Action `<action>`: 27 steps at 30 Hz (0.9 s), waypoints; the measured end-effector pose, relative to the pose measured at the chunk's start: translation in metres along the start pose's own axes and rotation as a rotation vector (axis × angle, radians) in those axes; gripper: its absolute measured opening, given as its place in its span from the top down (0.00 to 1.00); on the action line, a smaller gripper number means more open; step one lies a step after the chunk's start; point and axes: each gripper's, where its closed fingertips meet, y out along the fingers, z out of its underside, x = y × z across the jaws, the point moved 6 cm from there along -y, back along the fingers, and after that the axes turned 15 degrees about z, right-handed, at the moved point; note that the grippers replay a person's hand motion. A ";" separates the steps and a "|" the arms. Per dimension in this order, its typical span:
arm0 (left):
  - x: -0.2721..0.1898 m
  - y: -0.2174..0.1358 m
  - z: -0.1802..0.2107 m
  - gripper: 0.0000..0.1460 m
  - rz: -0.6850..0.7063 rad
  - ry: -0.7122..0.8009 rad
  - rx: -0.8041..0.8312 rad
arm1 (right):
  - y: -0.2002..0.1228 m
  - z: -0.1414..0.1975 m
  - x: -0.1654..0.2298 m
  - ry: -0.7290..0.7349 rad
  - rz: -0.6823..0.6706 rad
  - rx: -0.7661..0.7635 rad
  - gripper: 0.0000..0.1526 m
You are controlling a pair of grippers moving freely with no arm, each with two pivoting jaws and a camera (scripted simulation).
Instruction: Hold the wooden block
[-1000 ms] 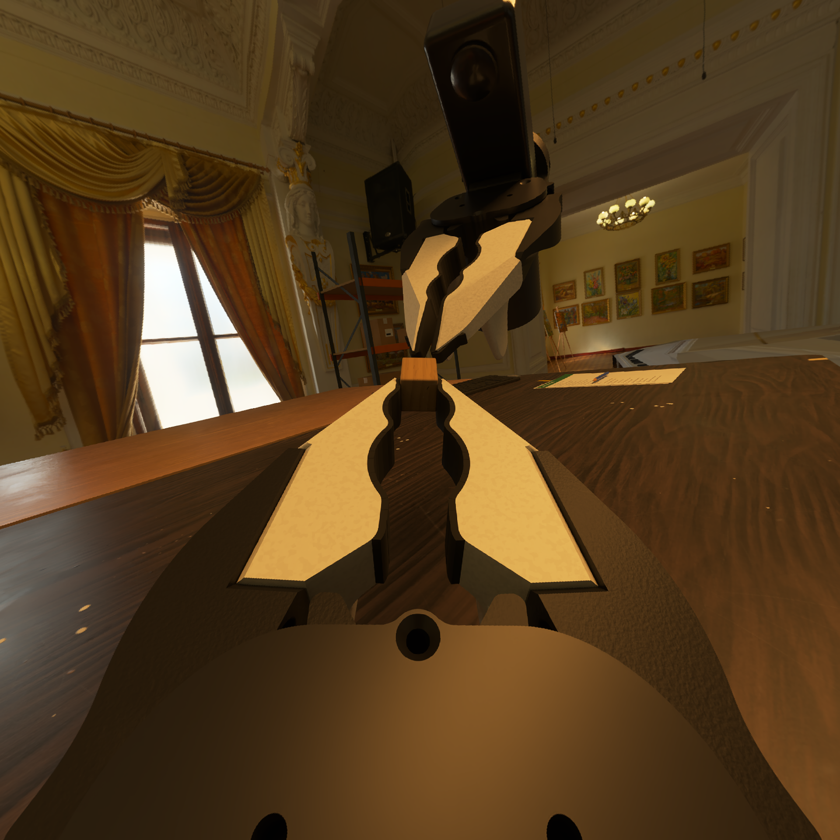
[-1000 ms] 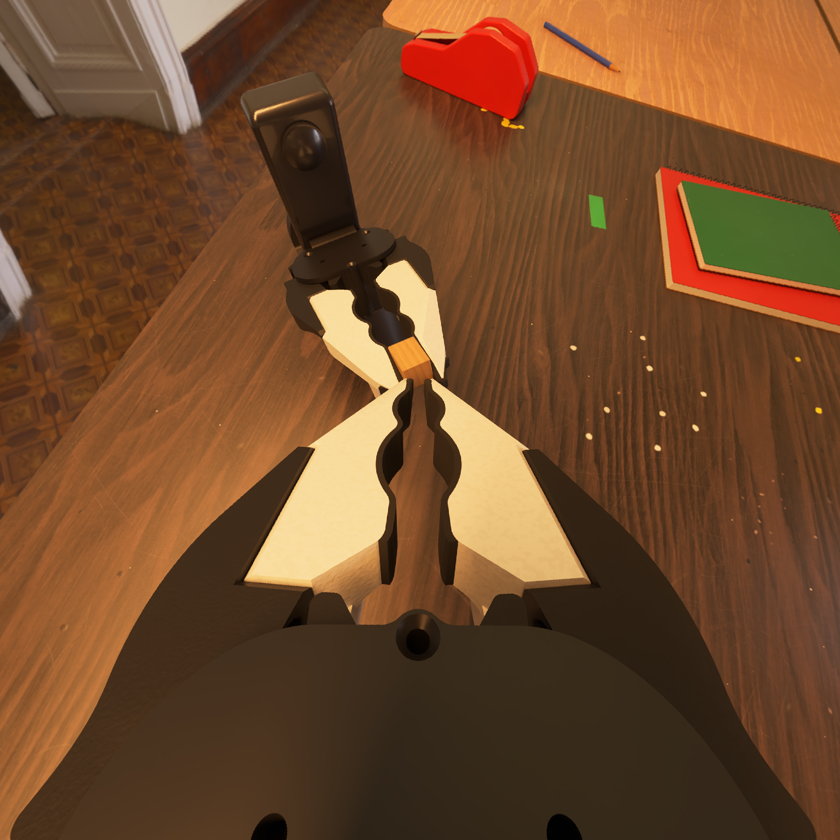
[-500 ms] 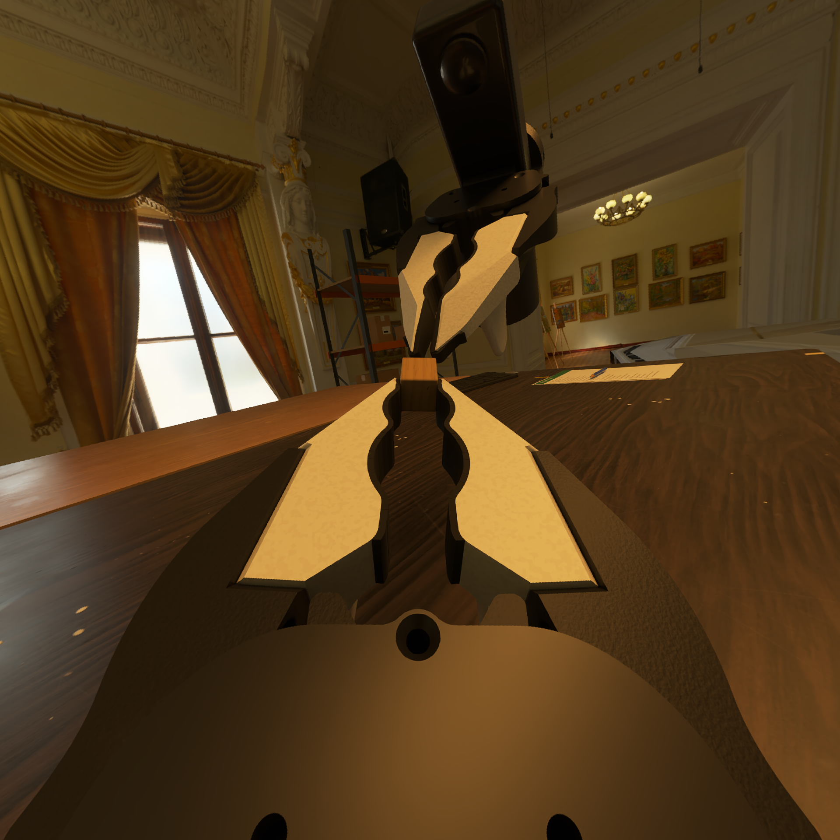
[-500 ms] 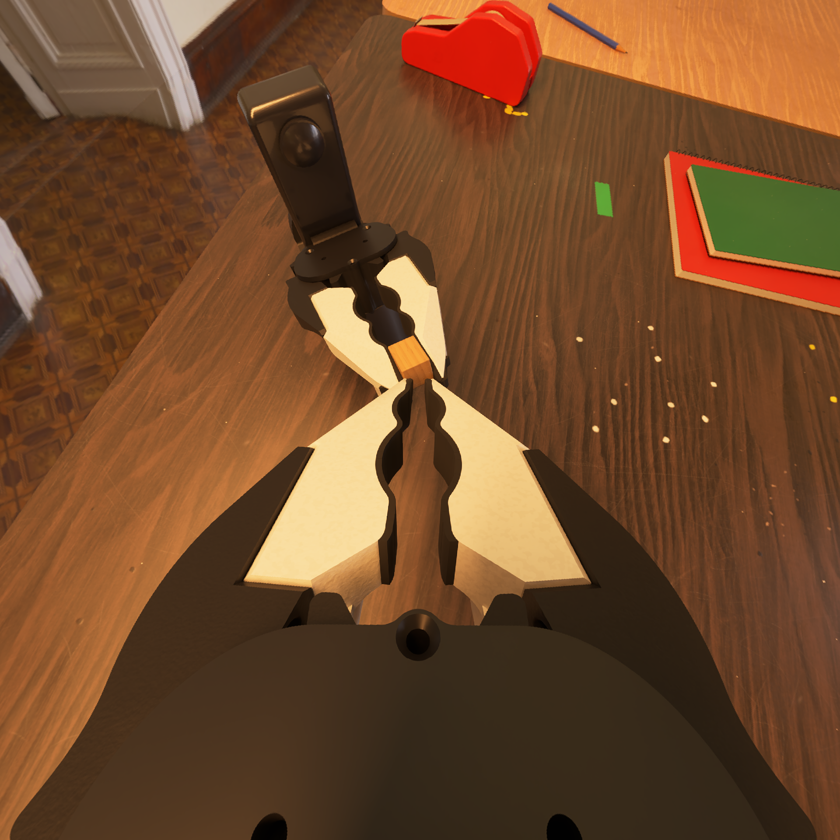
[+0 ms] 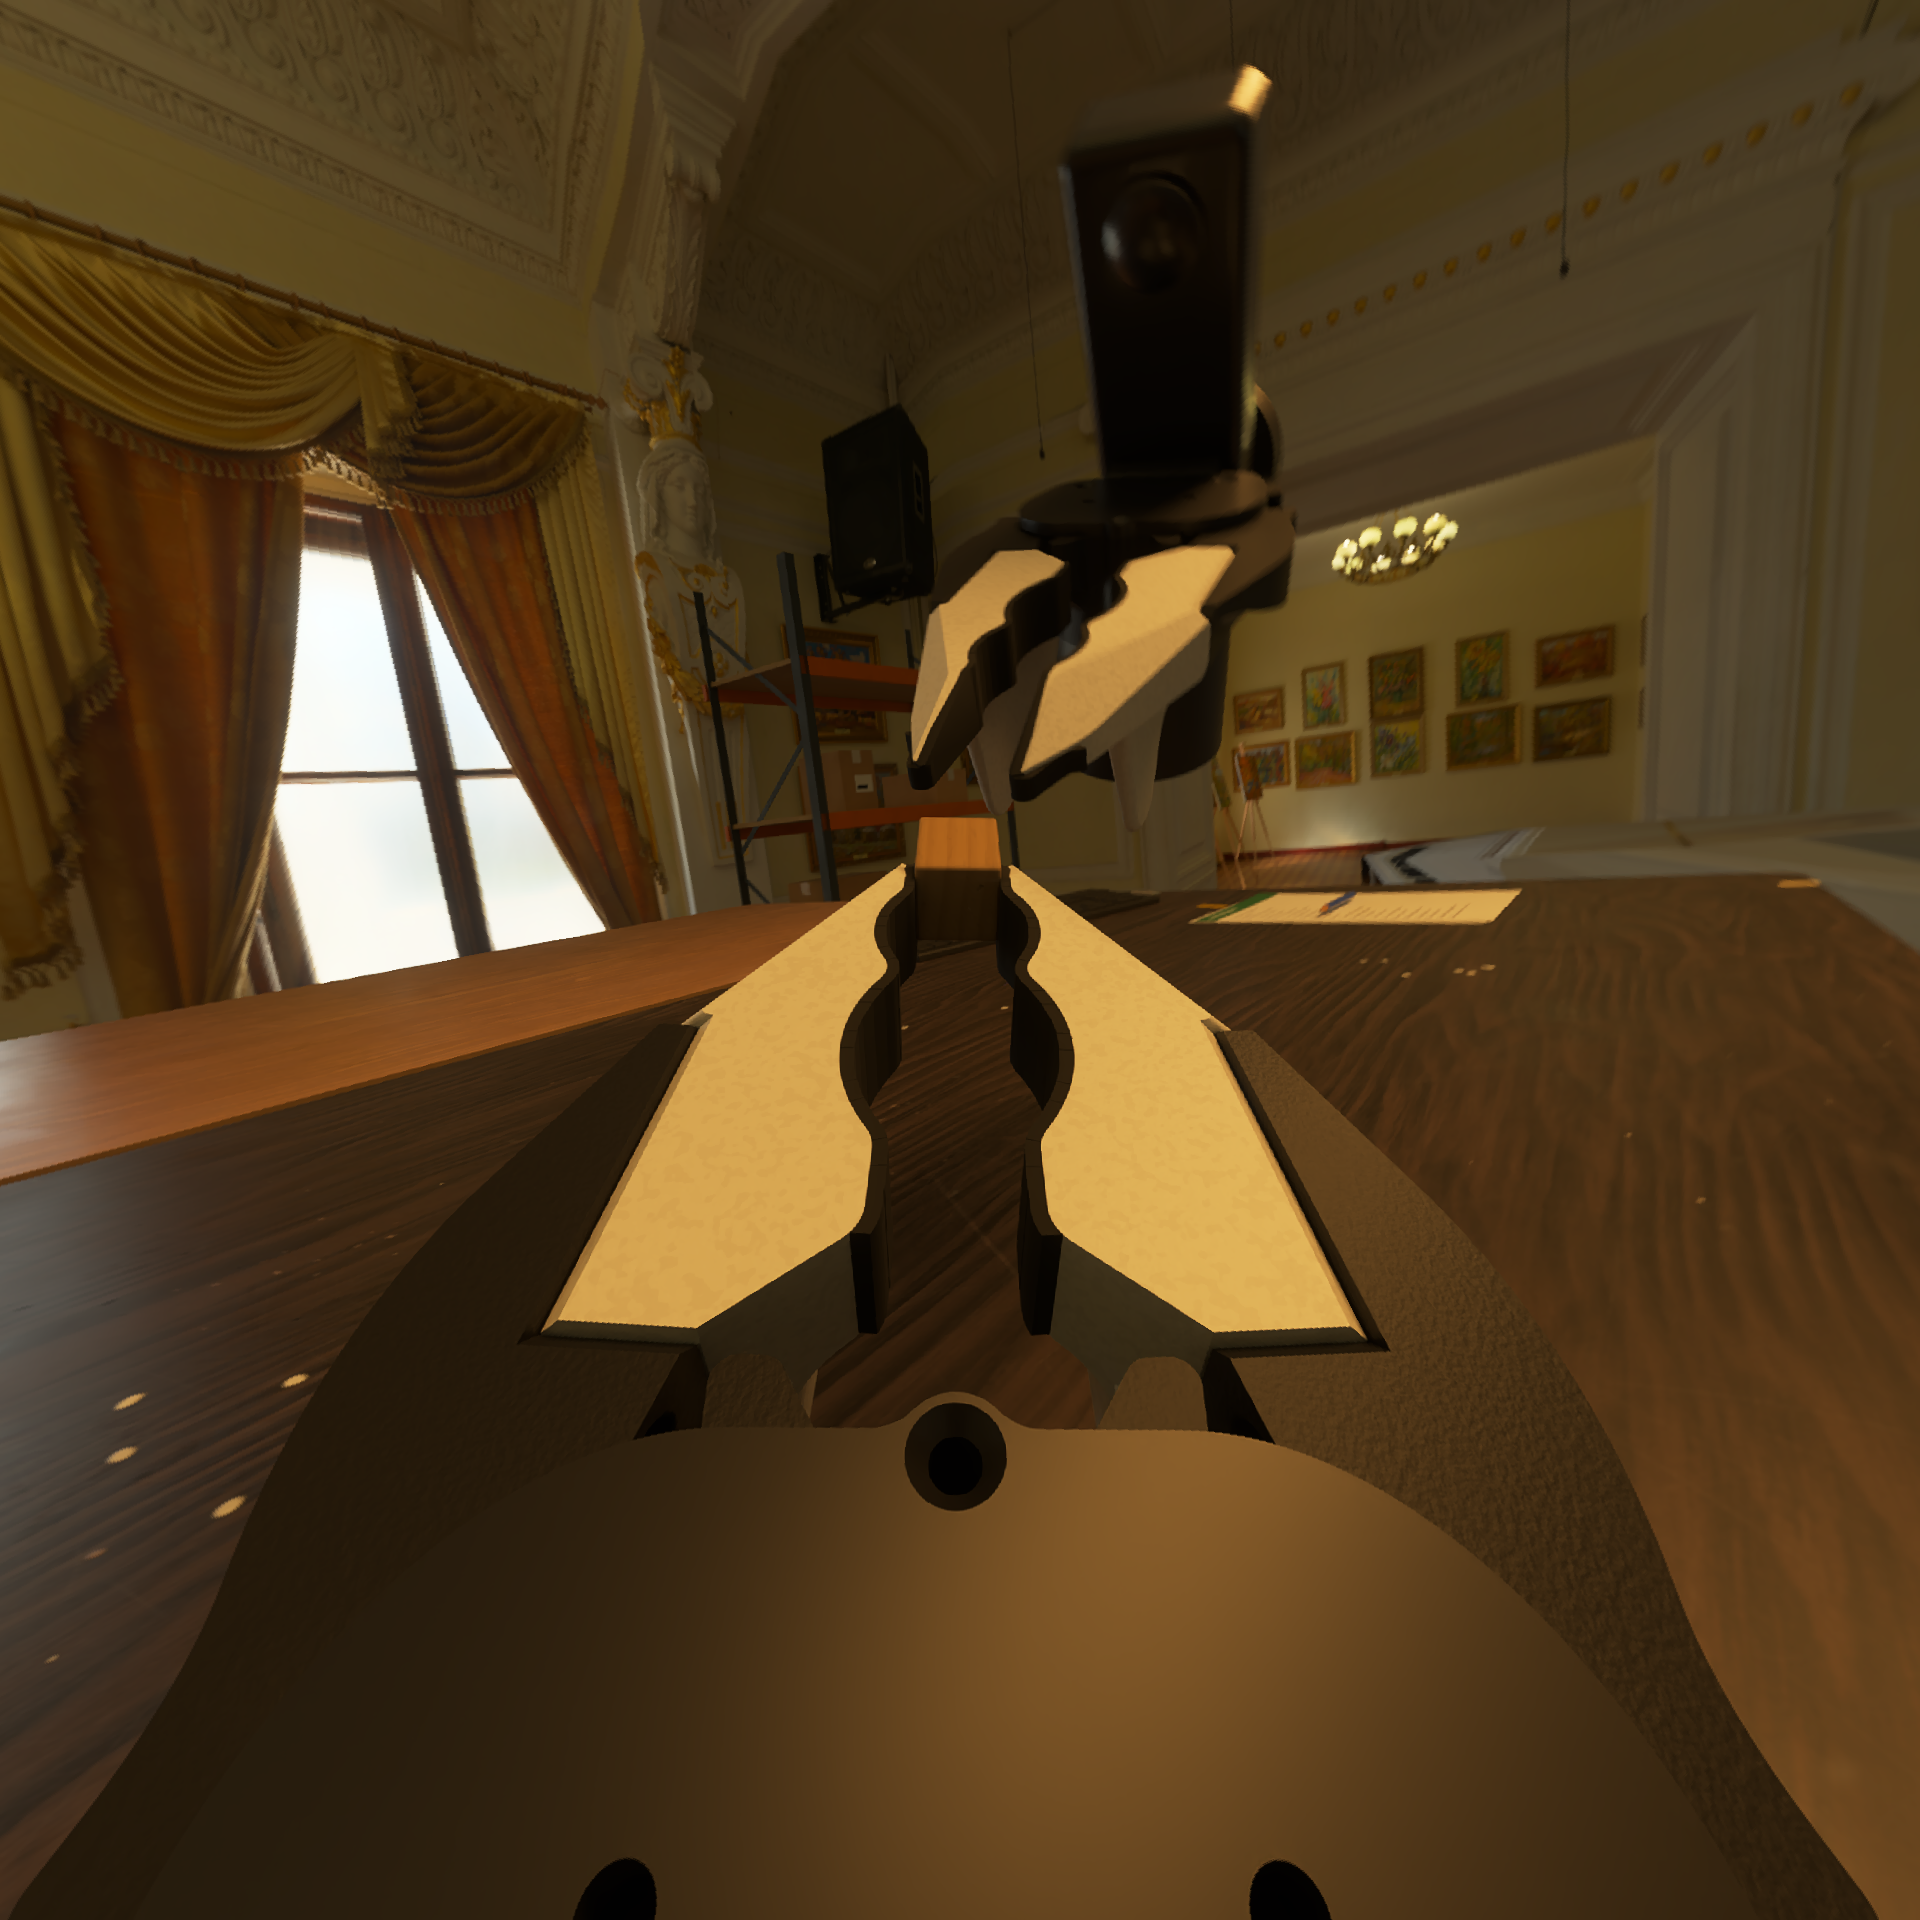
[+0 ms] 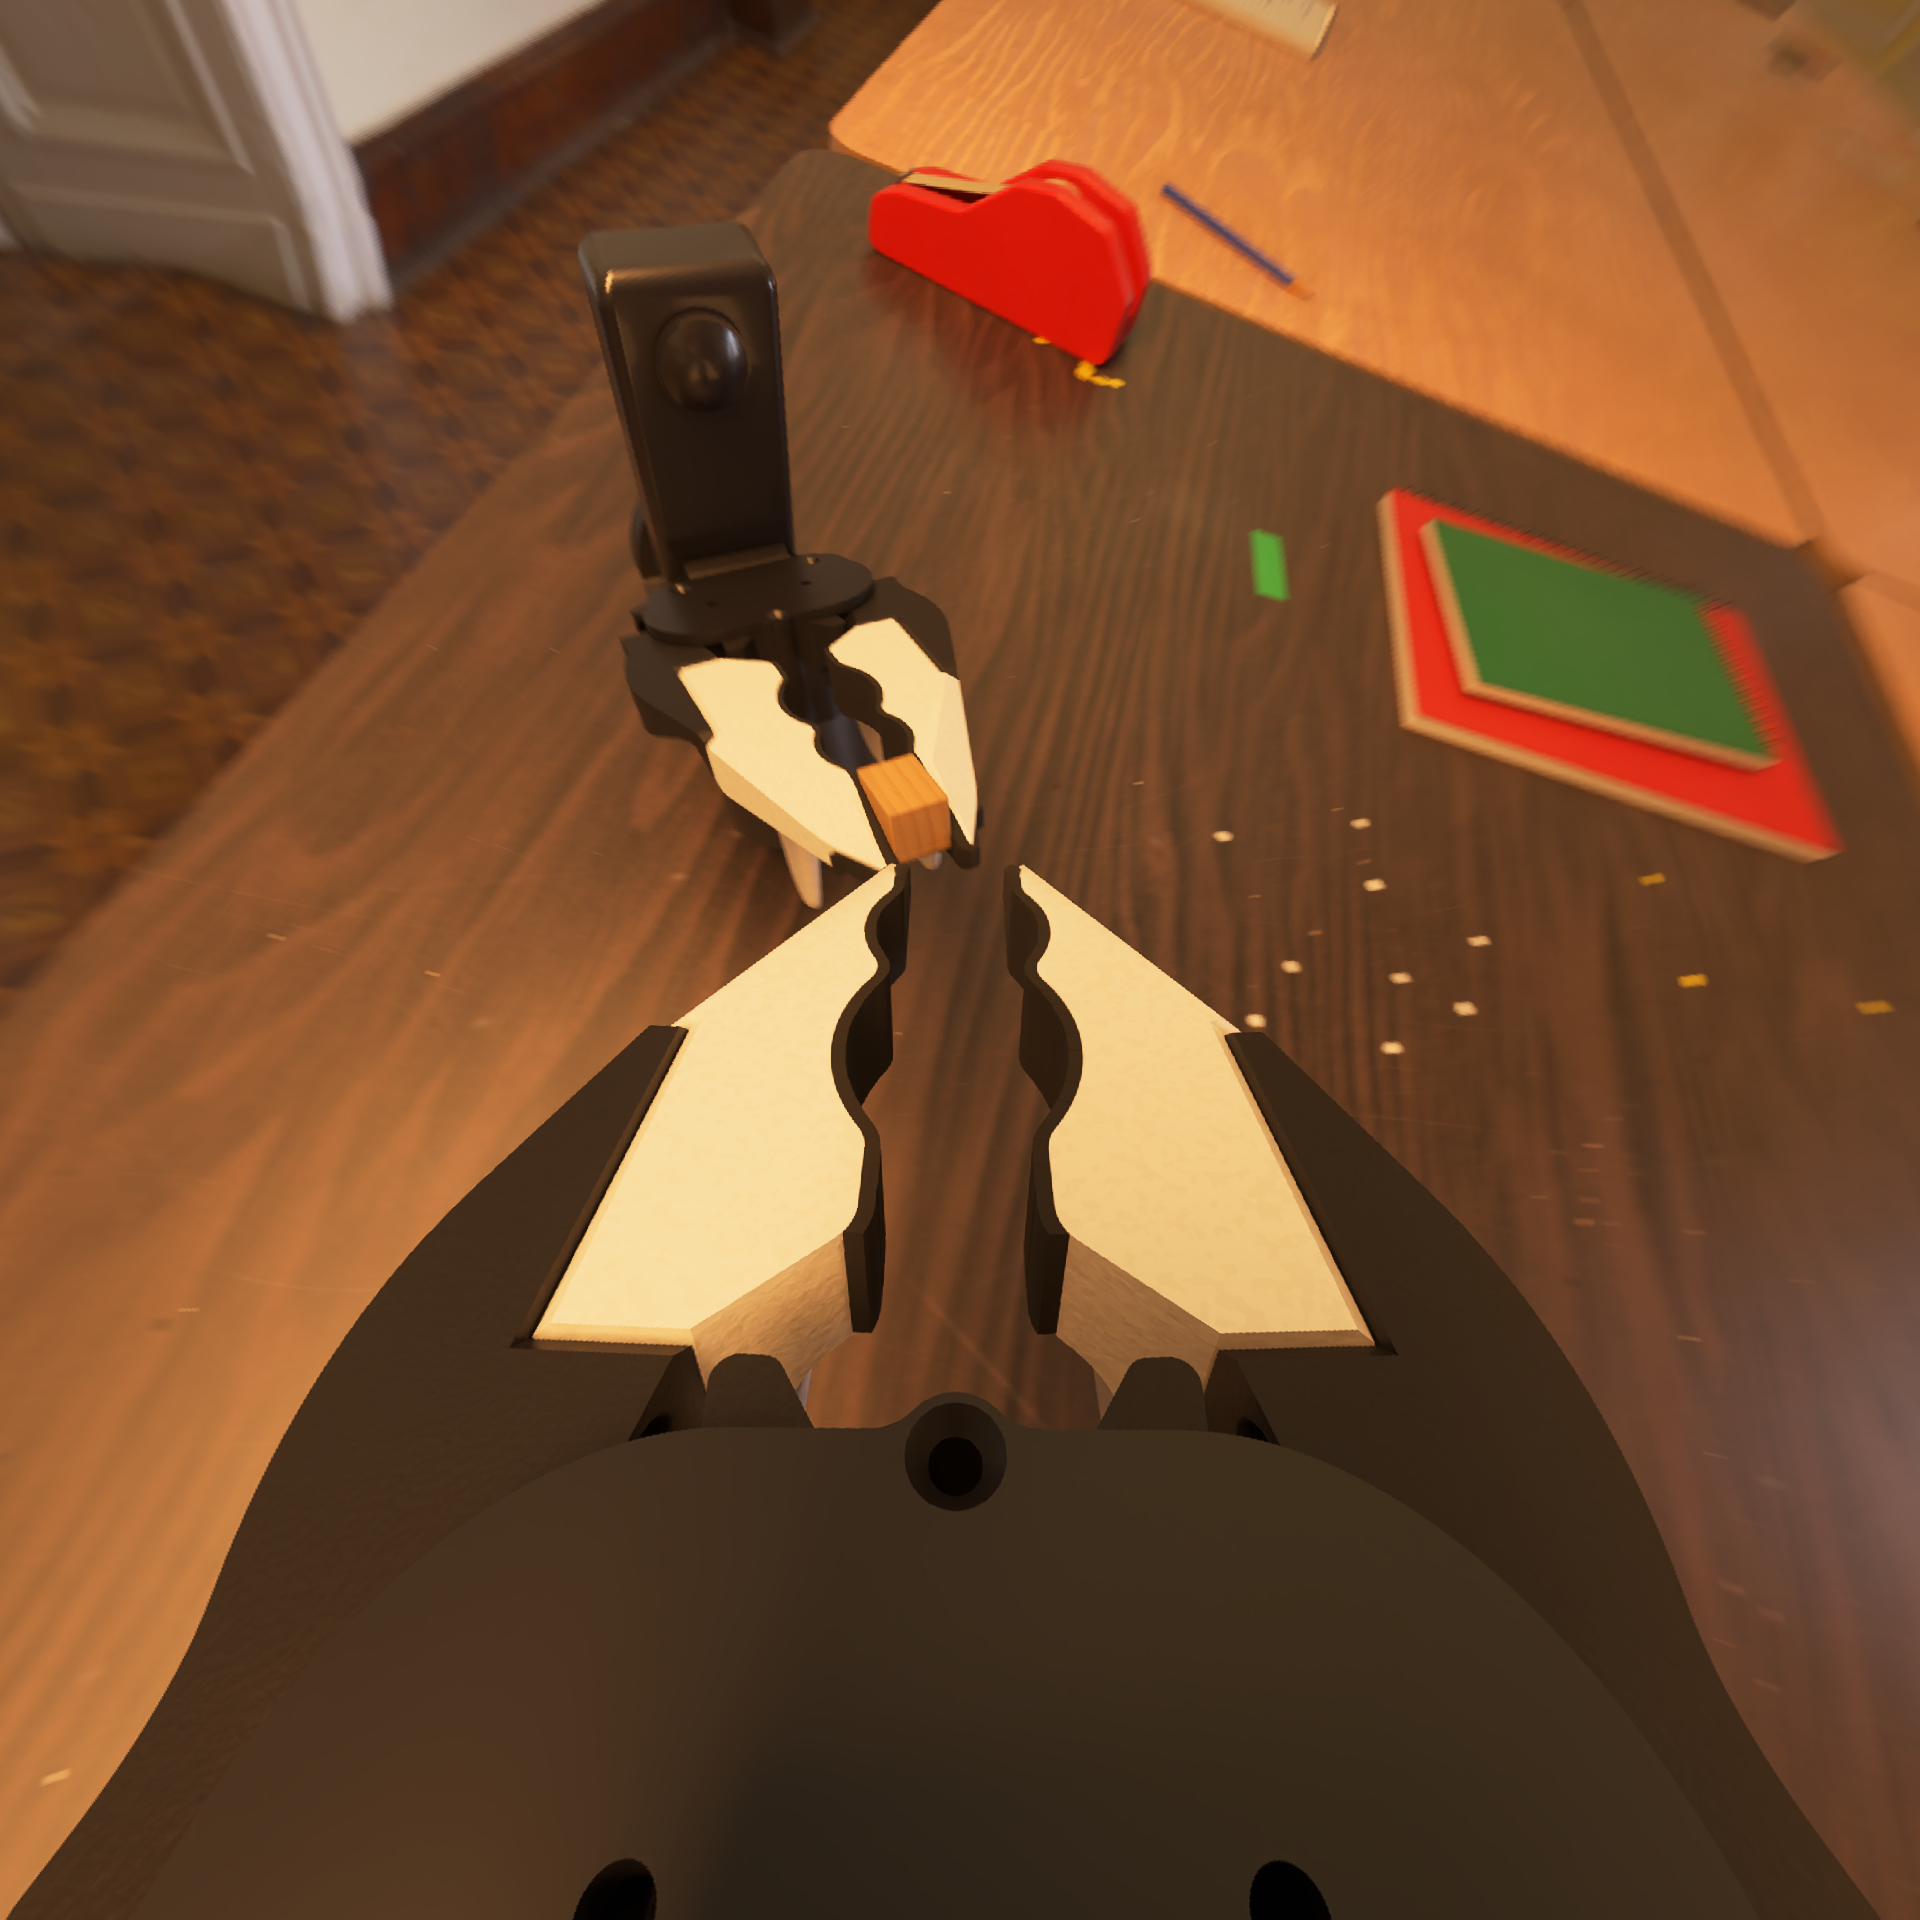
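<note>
A small wooden block [image 5: 957, 844] sits between the tips of my left gripper [image 5: 957, 878], which is shut on it just above the dark wooden table [image 5: 1558, 1091]. In the right wrist view the block [image 6: 906, 816] shows clamped at the tips of the left gripper [image 6: 920, 844]. My right gripper [image 6: 956, 875] is open and empty, its tips a short way back from the block and not touching it. In the left wrist view the right gripper [image 5: 975, 774] hangs above and behind the block, jaws apart.
A red tape dispenser [image 6: 1013, 255] and a blue pencil [image 6: 1226, 241] lie at the far end. Red and green notebooks [image 6: 1600, 649] lie on the right, a small green strip [image 6: 1268, 564] near them. The table edge and floor [image 6: 156, 520] are on the left. A paper sheet [image 5: 1361, 906] lies beyond.
My right gripper was shut on the block's far end; it has opened, let go and drawn back and up. The left gripper still holds the block.
</note>
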 end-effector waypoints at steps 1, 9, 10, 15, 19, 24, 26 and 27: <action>0.001 -0.001 -0.001 0.91 0.001 -0.017 -0.017 | -0.002 0.000 0.000 -0.046 0.041 -0.015 0.87; 0.005 -0.004 -0.005 0.91 0.030 -0.121 -0.101 | -0.002 0.011 0.020 -0.470 0.396 -0.092 0.83; 0.004 -0.003 -0.005 0.91 0.041 -0.126 -0.105 | -0.002 0.011 0.022 -0.497 0.401 -0.091 0.83; -0.002 0.000 -0.005 0.91 0.187 -0.241 -0.144 | -0.012 0.004 0.026 -0.348 0.140 -0.159 0.85; -0.009 0.004 -0.004 0.91 0.385 -0.431 -0.186 | -0.024 -0.006 0.028 -0.145 -0.106 -0.256 0.86; -0.019 0.007 -0.002 0.91 0.636 -0.706 -0.246 | -0.024 -0.008 0.033 -0.125 -0.260 -0.236 0.91; -0.023 0.007 -0.002 0.91 0.718 -0.784 -0.273 | -0.022 -0.008 0.035 -0.127 -0.324 -0.208 0.91; -0.024 0.007 -0.002 0.91 0.750 -0.808 -0.277 | -0.021 -0.009 0.037 -0.124 -0.356 -0.206 0.92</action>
